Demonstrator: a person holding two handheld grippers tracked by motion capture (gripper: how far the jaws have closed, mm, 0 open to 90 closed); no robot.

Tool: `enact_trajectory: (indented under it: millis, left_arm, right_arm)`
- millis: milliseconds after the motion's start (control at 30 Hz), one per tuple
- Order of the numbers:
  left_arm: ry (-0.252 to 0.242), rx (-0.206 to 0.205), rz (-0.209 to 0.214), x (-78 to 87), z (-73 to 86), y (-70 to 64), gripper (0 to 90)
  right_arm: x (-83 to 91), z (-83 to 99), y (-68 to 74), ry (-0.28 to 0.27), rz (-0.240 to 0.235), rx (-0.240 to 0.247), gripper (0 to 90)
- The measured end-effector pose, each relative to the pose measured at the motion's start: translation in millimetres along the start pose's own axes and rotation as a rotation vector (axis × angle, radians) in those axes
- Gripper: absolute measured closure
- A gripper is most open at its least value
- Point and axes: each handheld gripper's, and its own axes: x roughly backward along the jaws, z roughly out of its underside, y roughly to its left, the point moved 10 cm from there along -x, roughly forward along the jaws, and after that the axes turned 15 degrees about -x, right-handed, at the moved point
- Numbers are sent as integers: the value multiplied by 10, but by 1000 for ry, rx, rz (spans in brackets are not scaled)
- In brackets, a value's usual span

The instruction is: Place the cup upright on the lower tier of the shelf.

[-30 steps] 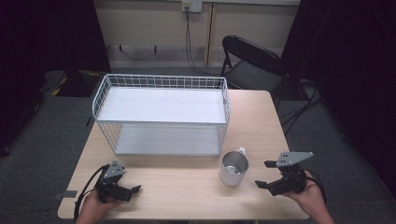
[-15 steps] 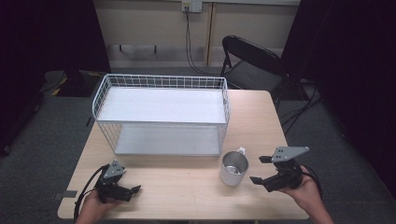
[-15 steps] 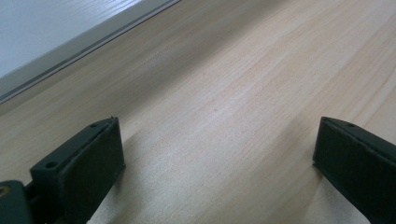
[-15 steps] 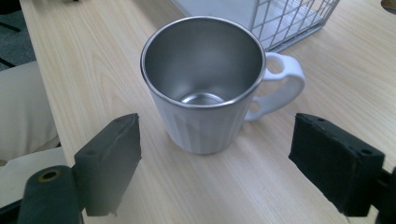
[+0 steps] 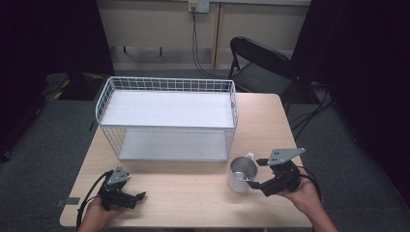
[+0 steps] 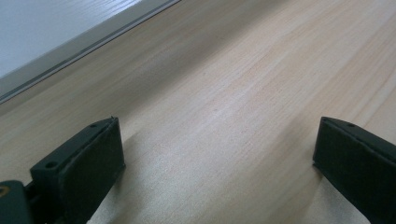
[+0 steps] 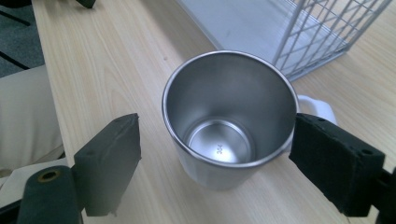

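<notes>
Since a second earlier, the right tool (image 5: 258,174) had moved in toward the shiny steel mug with a white handle (image 5: 242,173), which stood upright on the pale wooden surface (image 5: 193,198) just in front of the white wire two-tier rack (image 5: 167,118). Its jaws were spread wide, flanking the mug without closing. The left tool (image 5: 138,198) had stayed put, resting near the front edge with jaws wide apart.

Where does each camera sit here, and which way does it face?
High view: above the person's side, facing forward and down on the table; both hands and grippers show.
Left gripper view: on the left gripper, low over bare wood; its open fingers show.
Right gripper view: on the right gripper, facing down into the steel mug; open fingers flank it.
Shared: mug and wire rack, high and right views.
</notes>
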Motion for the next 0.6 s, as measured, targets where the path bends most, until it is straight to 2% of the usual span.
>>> enact_trajectory:
  millis: [267,600]
  left_arm:
    - [0,-1,0,0,0,1,12]
    - [0,0,0,0,0,0,12]
  right_arm:
    - [-128,-68,92,15,-16,30,152]
    - [-303,-50,116,43,-13,38,155]
